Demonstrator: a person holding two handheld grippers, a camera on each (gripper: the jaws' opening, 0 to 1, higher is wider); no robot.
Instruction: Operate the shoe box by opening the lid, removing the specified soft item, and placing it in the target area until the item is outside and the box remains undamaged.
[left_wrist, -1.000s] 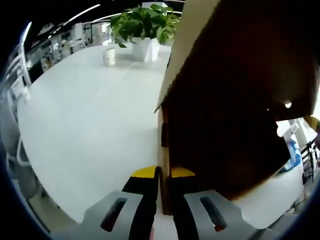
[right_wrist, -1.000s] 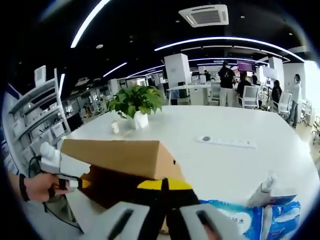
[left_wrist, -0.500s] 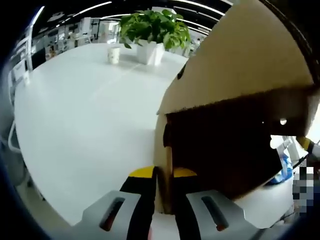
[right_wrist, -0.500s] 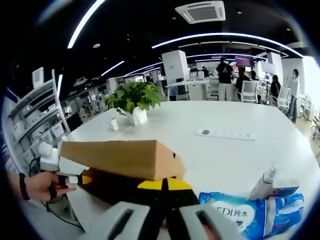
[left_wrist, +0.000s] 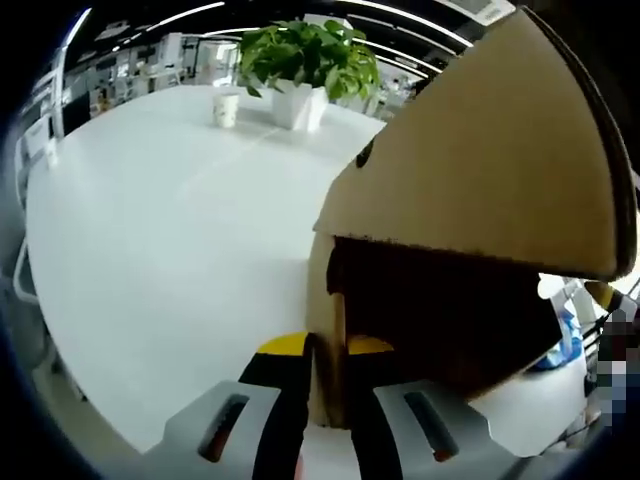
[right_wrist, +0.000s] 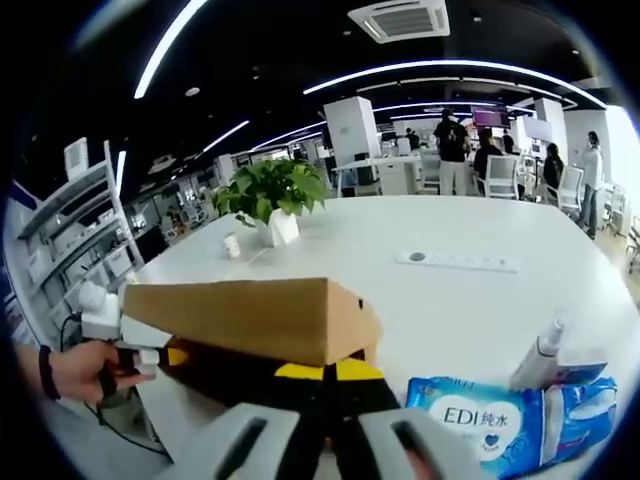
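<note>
At the near edge of the left gripper view, the left gripper (left_wrist: 325, 350) has its yellow-tipped fingers (left_wrist: 285, 348) pinched on the thin end wall of the brown corrugated cardboard shoe box (left_wrist: 440, 330), whose flat matte lid (left_wrist: 490, 180) stands tilted up over a dark interior. The soft item inside can't be made out. In the right gripper view, the right gripper (right_wrist: 327, 374) sits at the box's opposite corner, fingers together, seemingly clamped on cardboard, though the contact is hidden. Risk here, by my reckoning: both grips bite thin board, so twisting could crease or tear it. Just beside lies a glossy blue-and-white plastic tissue pack (right_wrist: 510, 425). Farther across the smooth white surface (left_wrist: 170, 240) stand a small paper cup (left_wrist: 227, 109) and a leafy green plant in a white pot (left_wrist: 300, 70).
</note>
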